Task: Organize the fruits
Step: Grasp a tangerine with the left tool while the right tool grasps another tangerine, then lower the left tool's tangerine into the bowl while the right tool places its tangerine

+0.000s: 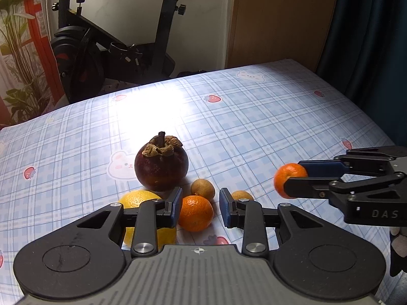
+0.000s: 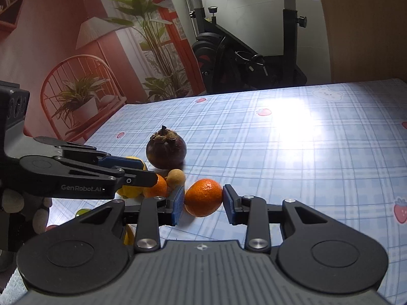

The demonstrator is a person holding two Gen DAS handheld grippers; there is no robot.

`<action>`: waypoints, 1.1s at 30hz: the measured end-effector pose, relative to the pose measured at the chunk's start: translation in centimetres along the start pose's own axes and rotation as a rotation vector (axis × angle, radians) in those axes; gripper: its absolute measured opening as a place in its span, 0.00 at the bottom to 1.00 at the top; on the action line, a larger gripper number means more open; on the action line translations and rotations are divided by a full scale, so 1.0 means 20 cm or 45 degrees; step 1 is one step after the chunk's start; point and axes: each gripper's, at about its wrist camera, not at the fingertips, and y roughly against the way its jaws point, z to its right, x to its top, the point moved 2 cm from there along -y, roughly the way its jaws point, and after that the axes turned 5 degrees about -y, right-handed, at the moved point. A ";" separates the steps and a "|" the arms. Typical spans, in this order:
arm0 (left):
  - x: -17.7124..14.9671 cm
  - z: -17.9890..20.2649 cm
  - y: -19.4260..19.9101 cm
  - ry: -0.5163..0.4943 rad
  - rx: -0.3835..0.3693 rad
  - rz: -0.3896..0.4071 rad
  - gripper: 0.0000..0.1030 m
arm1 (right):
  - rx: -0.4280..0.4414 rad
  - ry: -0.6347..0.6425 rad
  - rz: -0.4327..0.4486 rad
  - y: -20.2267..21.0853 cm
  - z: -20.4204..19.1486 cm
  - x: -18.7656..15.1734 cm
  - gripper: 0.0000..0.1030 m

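Right gripper (image 2: 203,202) clamps a tangerine (image 2: 203,197) (lifted off the table).

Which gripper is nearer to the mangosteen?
Left. The left gripper is just in front of the mangosteen, around a tangerine. The right gripper, holding another tangerine, is farther off to the right.

Right gripper (image 1: 290,181) clamps a tangerine (image 1: 286,178) beside the mangosteen (image 1: 161,167).

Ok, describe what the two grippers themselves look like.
The left gripper and right gripper match: black linkage arms with silver pivot screws, blue pads on the fingers, and a grey ribbed base. White lettering reads "GenRobot.AI" on the left one, "DAS" on the right. No cables or sleeves are visible.
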 end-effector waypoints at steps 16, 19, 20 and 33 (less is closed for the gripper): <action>0.00 0.08 -0.06 -0.168 0.115 -0.068 0.35 | 0.004 -0.076 0.000 0.04 0.08 -0.06 0.35; -0.01 0.10 -0.07 -0.207 0.146 -0.082 0.36 | 0.004 -0.085 0.000 0.04 0.08 -0.06 0.35; -0.01 0.10 -0.07 -0.220 0.157 -0.084 0.36 | 0.004 -0.087 -0.001 0.04 0.08 -0.07 0.35; -0.04 0.09 0.15 -0.039 0.027 0.017 0.34 | 0.019 -0.062 0.021 0.12 0.01 -0.06 0.35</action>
